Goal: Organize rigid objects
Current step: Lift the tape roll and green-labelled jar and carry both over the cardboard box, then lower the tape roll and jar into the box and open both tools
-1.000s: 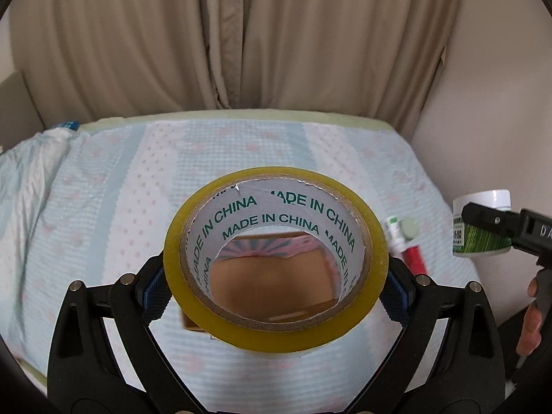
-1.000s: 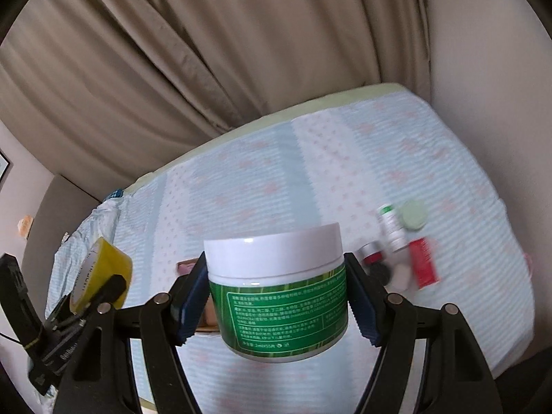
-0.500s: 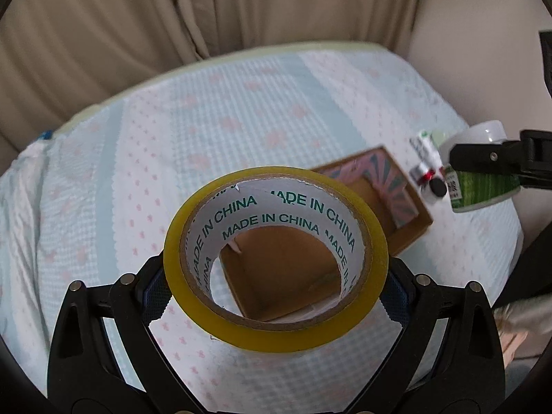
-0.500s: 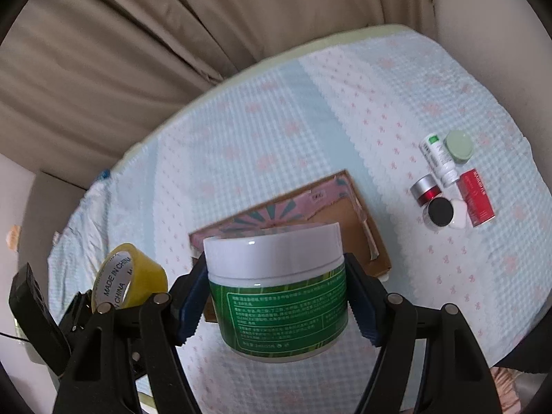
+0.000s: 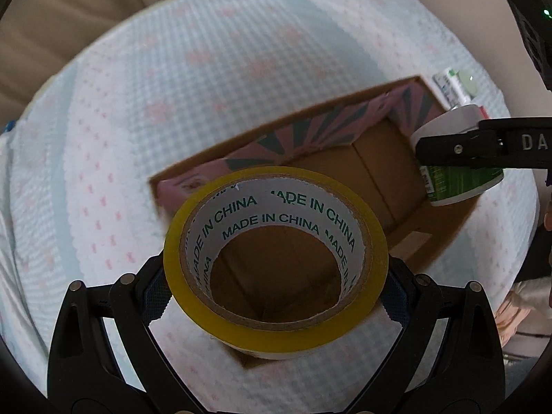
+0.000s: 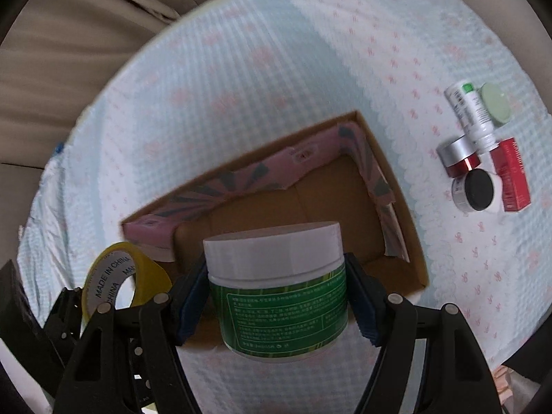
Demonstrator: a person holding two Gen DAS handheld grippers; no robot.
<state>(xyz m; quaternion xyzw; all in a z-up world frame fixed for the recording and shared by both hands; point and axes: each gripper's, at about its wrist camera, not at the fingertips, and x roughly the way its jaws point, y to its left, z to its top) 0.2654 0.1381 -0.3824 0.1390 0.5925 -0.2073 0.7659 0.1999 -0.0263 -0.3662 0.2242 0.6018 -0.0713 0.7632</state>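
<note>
Beige curtains hang behind the bed [image 6: 241,69]. Above the cardboard box [image 6: 407,227], tape roll [image 5: 276,258] is squeezed by the left tool [image 5: 276,276] and jar [image 6: 276,293] by the right tool [image 6: 276,296]; both could be bumped together and dropped outside.

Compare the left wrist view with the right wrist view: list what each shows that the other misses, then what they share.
Only the left wrist view looks straight through the tape roll core, held by the left gripper.

Only the right wrist view shows the whole cluster beside the box: silver-and-red jar, black-lidded jar, red carton.

Both show the cardboard box, the green-labelled jar in the right gripper, and the patterned bedspread.
</note>
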